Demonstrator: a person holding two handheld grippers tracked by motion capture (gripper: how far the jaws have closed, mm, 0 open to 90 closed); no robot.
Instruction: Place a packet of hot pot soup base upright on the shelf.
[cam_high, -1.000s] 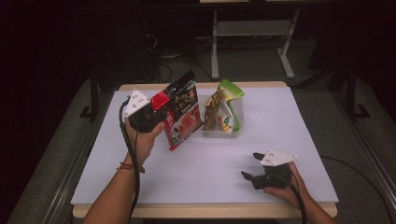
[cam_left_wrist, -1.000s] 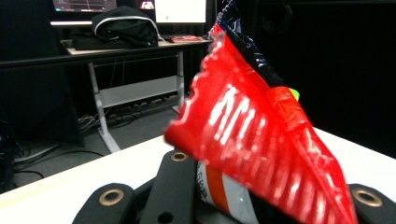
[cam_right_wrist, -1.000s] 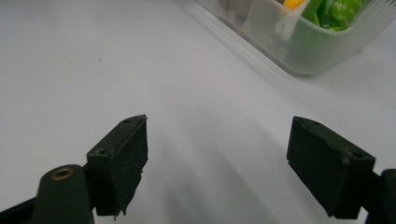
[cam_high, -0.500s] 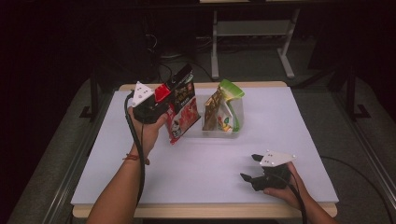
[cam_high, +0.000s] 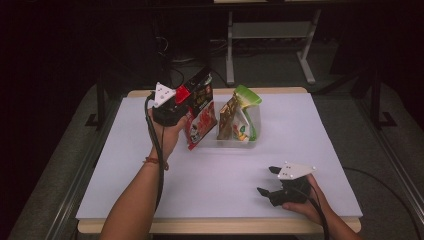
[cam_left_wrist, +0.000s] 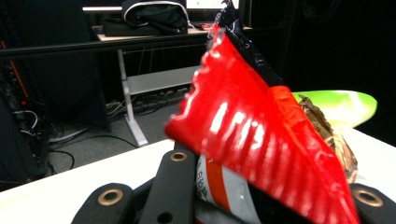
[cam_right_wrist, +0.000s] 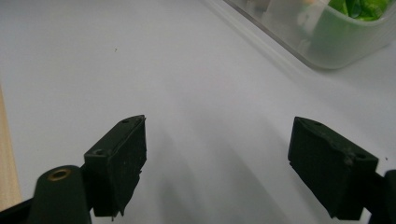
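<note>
Red snack bag hangs clamped in left gripper, long axis tilted, seemingly just left of clear tub; right gripper sits wide open, empty, farther away.

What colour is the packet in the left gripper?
Mostly glossy red, black at the top edge: the packet shows best in the left gripper view.

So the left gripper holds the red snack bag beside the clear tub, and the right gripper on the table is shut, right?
Not quite: the right gripper is open, its fingers set wide apart with nothing between them, as the right gripper view shows. The left gripper does hold the red snack bag beside the clear tub.
</note>
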